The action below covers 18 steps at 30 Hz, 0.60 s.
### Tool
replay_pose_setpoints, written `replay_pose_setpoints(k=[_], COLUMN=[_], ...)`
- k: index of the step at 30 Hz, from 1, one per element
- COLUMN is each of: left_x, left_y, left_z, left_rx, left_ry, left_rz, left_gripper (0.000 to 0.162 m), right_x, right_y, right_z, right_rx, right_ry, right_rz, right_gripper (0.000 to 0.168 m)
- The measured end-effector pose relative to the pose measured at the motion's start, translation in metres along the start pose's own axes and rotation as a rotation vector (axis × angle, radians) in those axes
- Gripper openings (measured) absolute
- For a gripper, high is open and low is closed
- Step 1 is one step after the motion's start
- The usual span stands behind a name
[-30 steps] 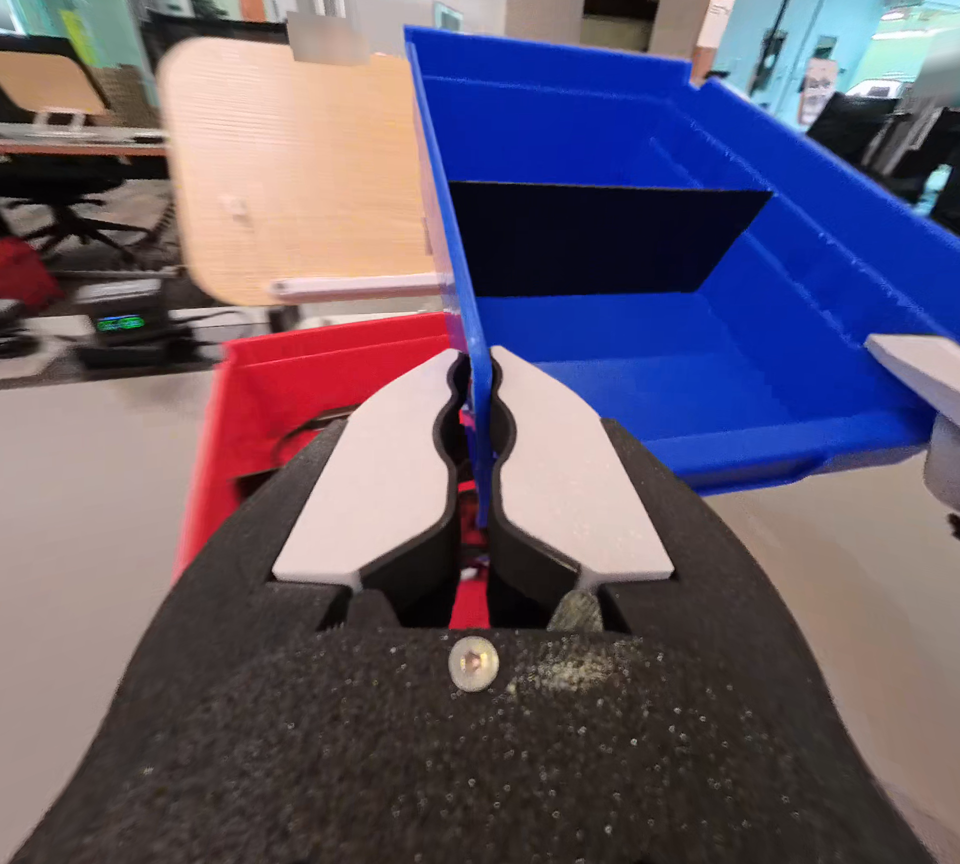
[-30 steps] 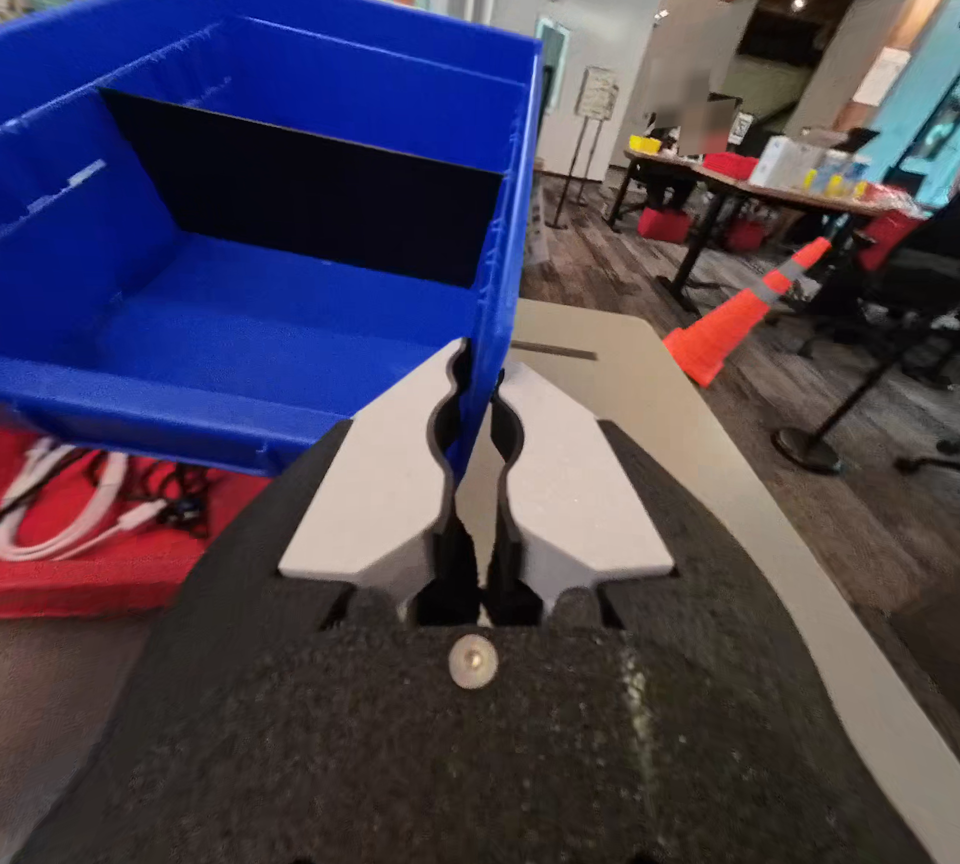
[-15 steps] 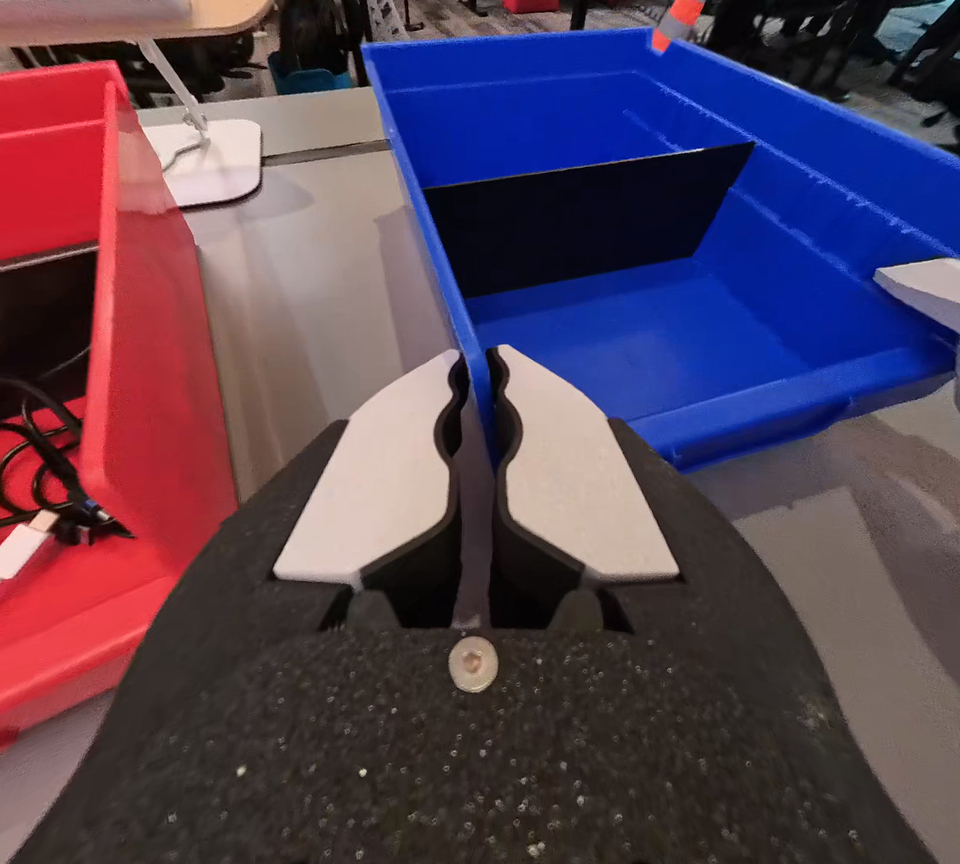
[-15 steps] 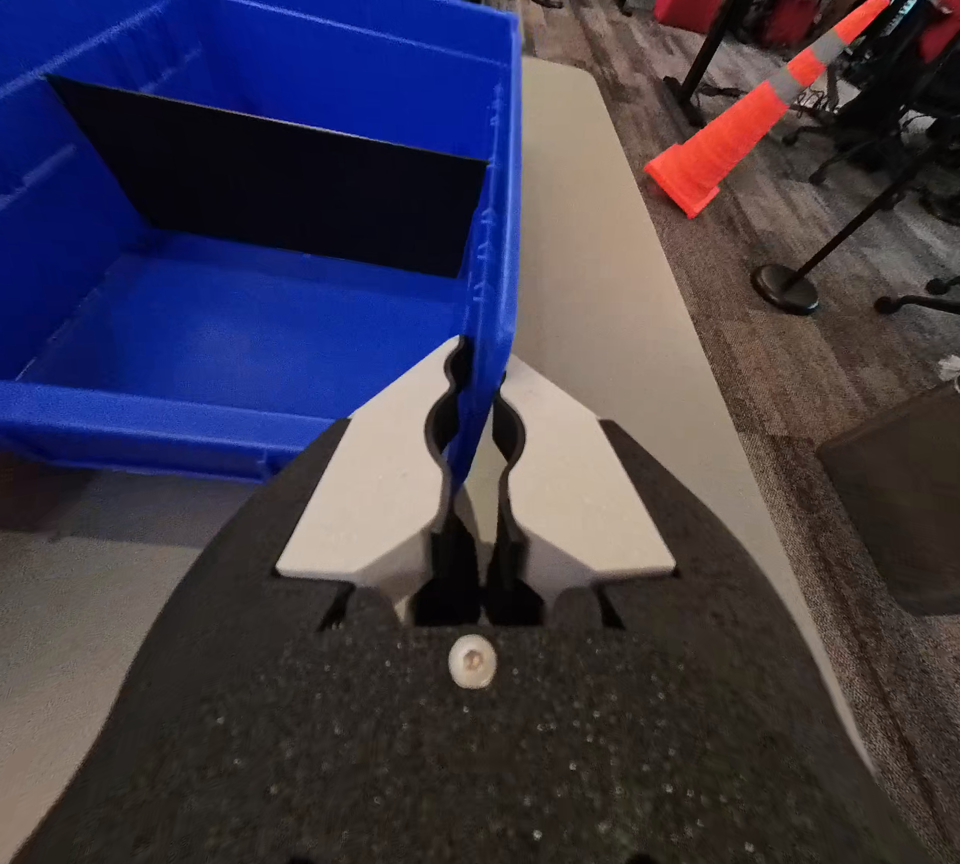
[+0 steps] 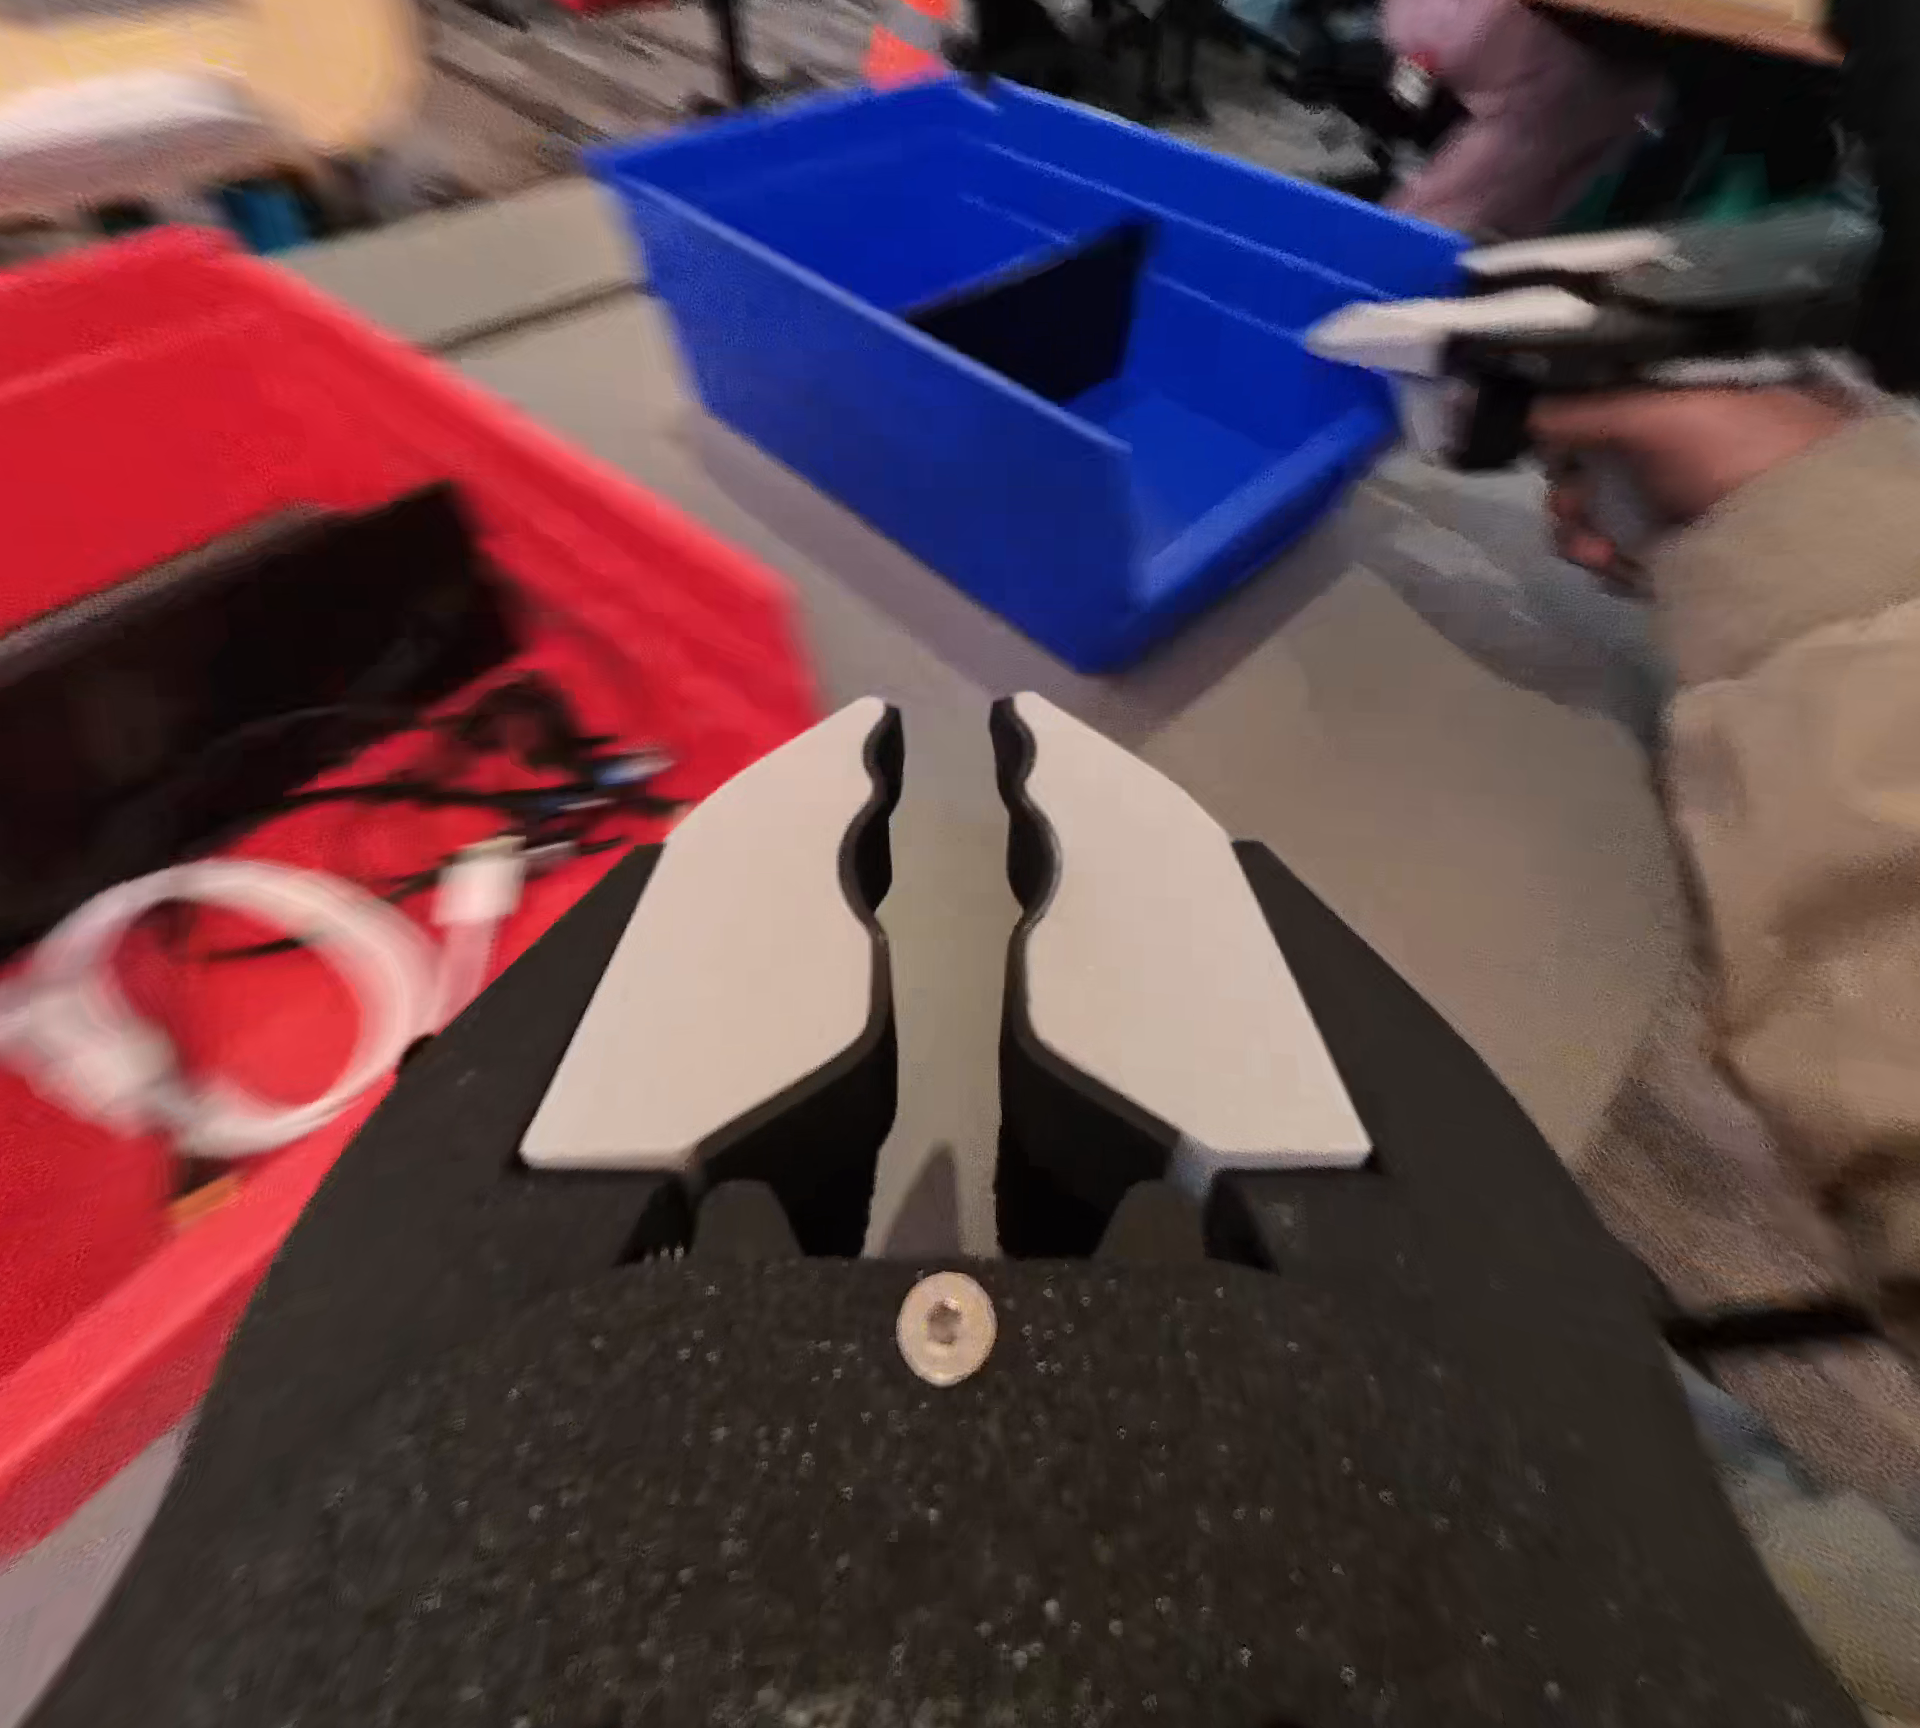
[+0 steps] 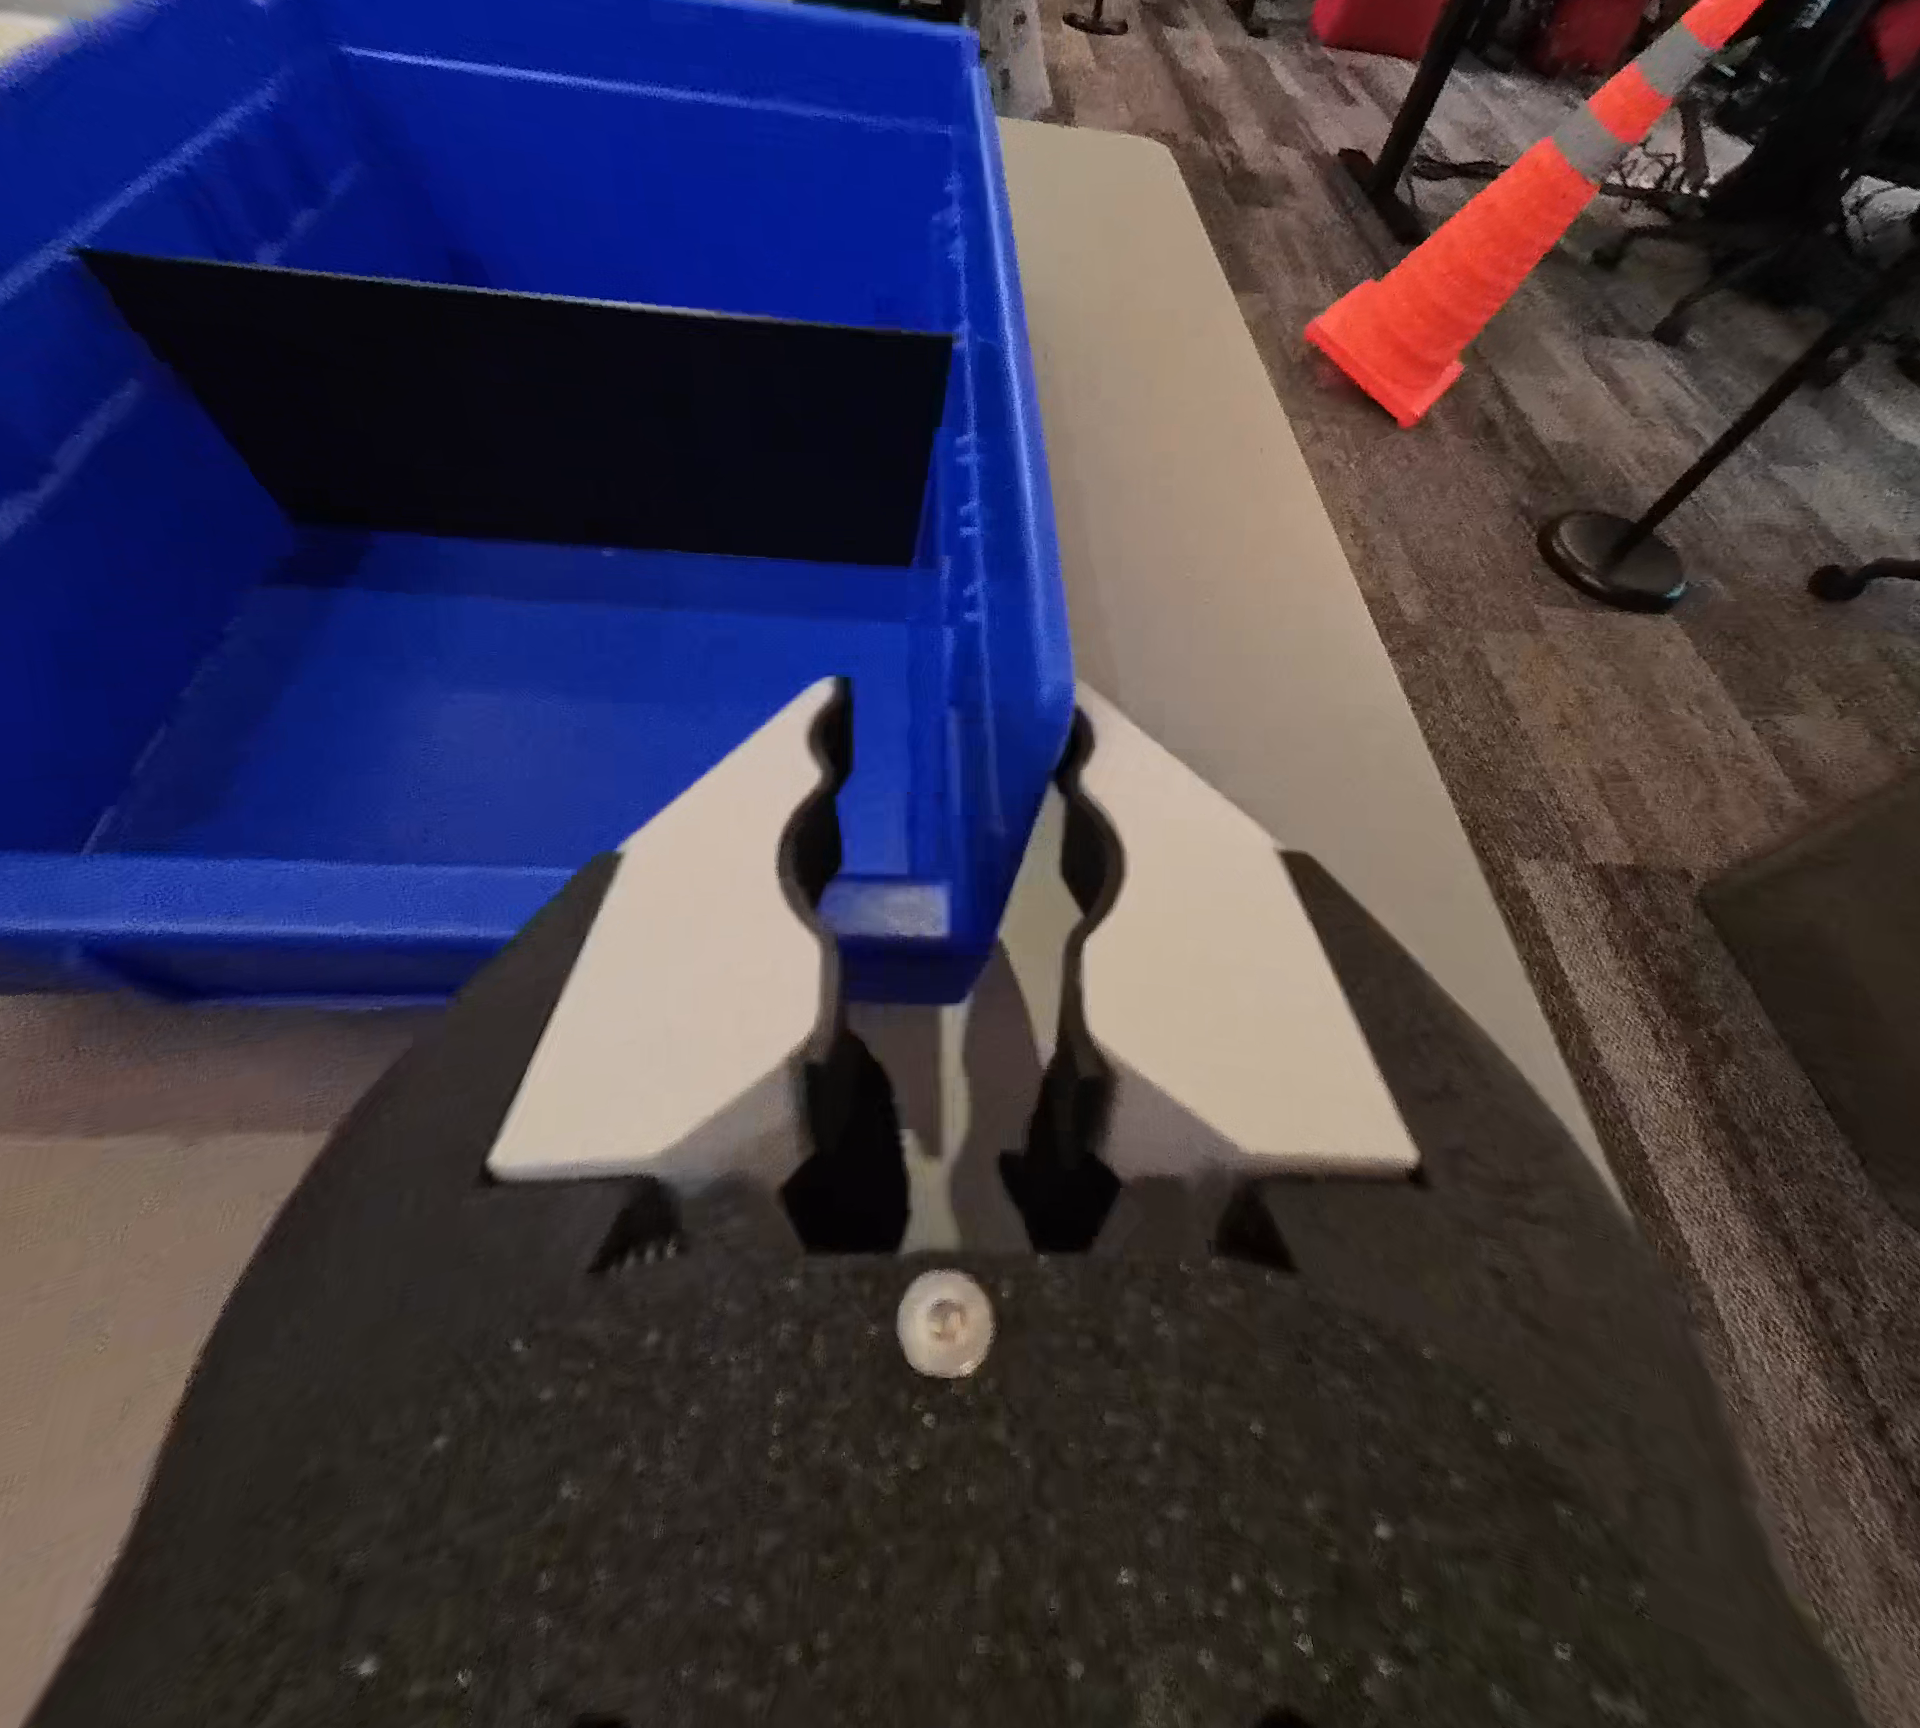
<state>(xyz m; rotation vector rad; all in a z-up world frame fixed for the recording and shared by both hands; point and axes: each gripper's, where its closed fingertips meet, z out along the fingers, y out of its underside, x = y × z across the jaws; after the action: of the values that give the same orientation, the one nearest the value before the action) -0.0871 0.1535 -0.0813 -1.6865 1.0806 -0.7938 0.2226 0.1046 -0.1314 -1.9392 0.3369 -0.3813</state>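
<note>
The right gripper has its jaws parted, straddling the near right corner wall of the blue plastic bin without clamping it; the bin (split by a black divider panel) sits on the grey desk. The left gripper hovers empty over the desk, jaws slightly apart, beside the red plastic bin holding a coiled white cable and black cables.

Our left gripper hangs free, jaws slightly parted and empty. Our right gripper gapes wider, grasping nothing.
</note>
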Motion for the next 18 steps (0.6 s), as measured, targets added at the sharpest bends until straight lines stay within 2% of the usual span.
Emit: replay_pose_setpoints(k=[1, 4, 6, 8, 10, 12, 13, 15, 16, 18], left_x=[-0.032, -0.138, -0.185, -0.205, -0.202, -0.196, -0.193, -0.185, -0.186, -0.196], left_y=[-0.006, -0.014, -0.007, 0.018, 0.046, 0.069, 0.077, 0.082, 0.082, 0.078], left_z=[-0.019, -0.080, -0.111, -0.111, -0.093, -0.075, -0.068, -0.060, -0.058, -0.063], left_rx=[0.047, 0.150, 0.169, 0.084, 0.008, -0.044, -0.069, -0.096, -0.103, -0.080], left_ry=[-0.081, -0.452, -0.620, -0.629, -0.541, -0.491, -0.469, -0.427, -0.428, -0.483], left_rz=[-0.011, 0.015, -0.024, -0.105, -0.190, -0.223, -0.227, -0.233, -0.220, -0.200], left_gripper=[0.021, 0.029, 0.043, 0.058, 0.063, 0.058, 0.054, 0.032, 0.024, 0.013], right_x=[-0.001, -0.012, -0.077, -0.178, -0.257, -0.297, -0.310, -0.328, -0.332, -0.318], right_y=[-0.009, -0.066, -0.109, -0.122, -0.110, -0.082, -0.069, -0.049, -0.044, -0.043], right_z=[-0.005, -0.041, -0.062, -0.070, -0.062, -0.037, -0.026, -0.009, -0.002, 0.009], right_rx=[0.027, 0.217, 0.321, 0.286, 0.210, 0.109, 0.060, -0.013, -0.020, -0.005], right_ry=[0.001, 0.069, -0.106, -0.406, -0.554, -0.541, -0.533, -0.507, -0.461, -0.252], right_rz=[0.004, 0.046, 0.029, 0.013, 0.029, 0.084, 0.122, 0.150, 0.124, 0.013], right_gripper=[0.048, 0.051, 0.043, 0.047, 0.053, 0.056, 0.057, 0.055, 0.049, 0.013])
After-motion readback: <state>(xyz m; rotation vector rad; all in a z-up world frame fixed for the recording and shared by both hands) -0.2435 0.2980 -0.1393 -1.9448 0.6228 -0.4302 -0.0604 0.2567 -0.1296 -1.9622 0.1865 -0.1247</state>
